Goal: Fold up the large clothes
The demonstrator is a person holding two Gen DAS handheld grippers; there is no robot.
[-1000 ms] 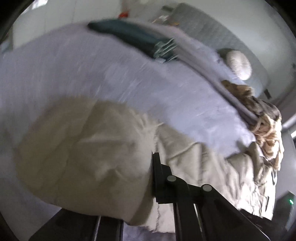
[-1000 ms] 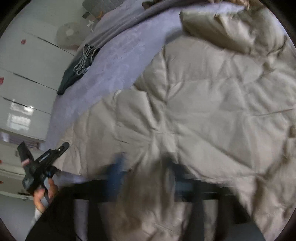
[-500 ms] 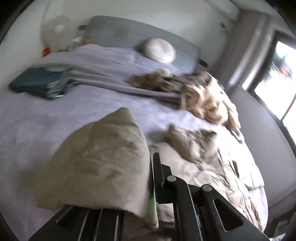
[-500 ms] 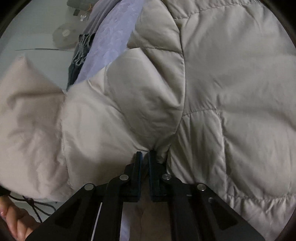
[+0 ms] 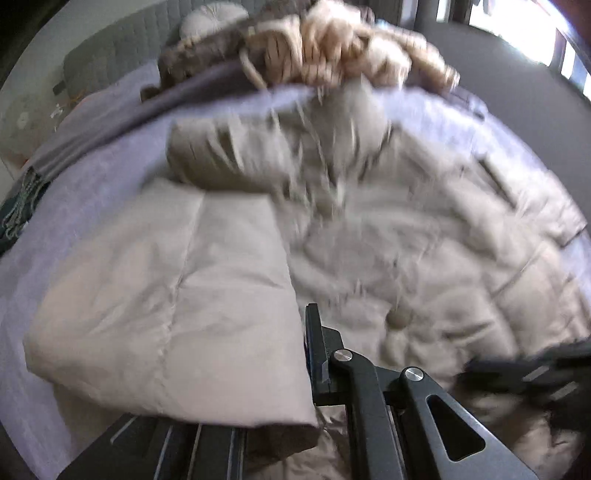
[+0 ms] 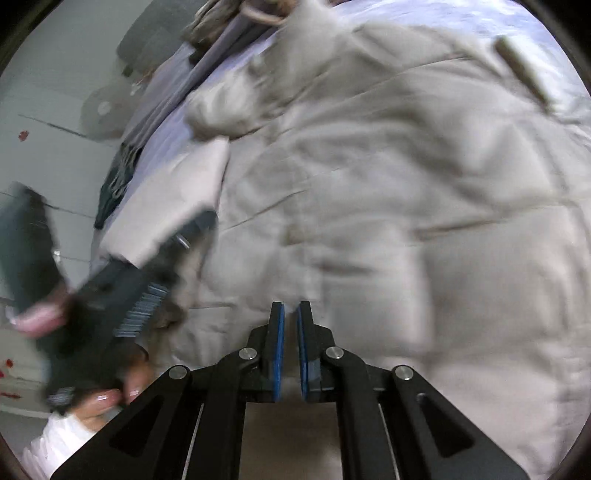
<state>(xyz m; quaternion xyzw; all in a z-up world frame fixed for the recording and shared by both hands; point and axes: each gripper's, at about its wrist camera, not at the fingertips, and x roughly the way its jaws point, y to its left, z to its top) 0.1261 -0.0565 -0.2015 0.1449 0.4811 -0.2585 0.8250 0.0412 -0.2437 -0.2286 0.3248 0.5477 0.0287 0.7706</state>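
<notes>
A large beige quilted coat [image 5: 388, 236] lies spread on the lilac bed [image 5: 92, 192]. My left gripper [image 5: 303, 354] is shut on a folded sleeve or flap of the coat [image 5: 177, 310], held above the coat's body; only its right finger shows, the other is under the cloth. In the right wrist view the coat [image 6: 406, 206] fills the frame. My right gripper [image 6: 290, 332] hovers over it, blue pads nearly together with a thin gap and nothing between them. The left gripper [image 6: 177, 236] with the flap appears there, blurred, at the left.
A tan fluffy blanket [image 5: 343, 48] is heaped at the head of the bed. A round white cushion [image 5: 210, 20] lies by the grey headboard. A dark green folded garment [image 6: 114, 188] lies on the bed's left side. White cupboards stand at the left.
My left gripper has carried the coat flap over the coat's body. My right gripper has let go of the coat fabric it pinched half a second ago and drawn back.
</notes>
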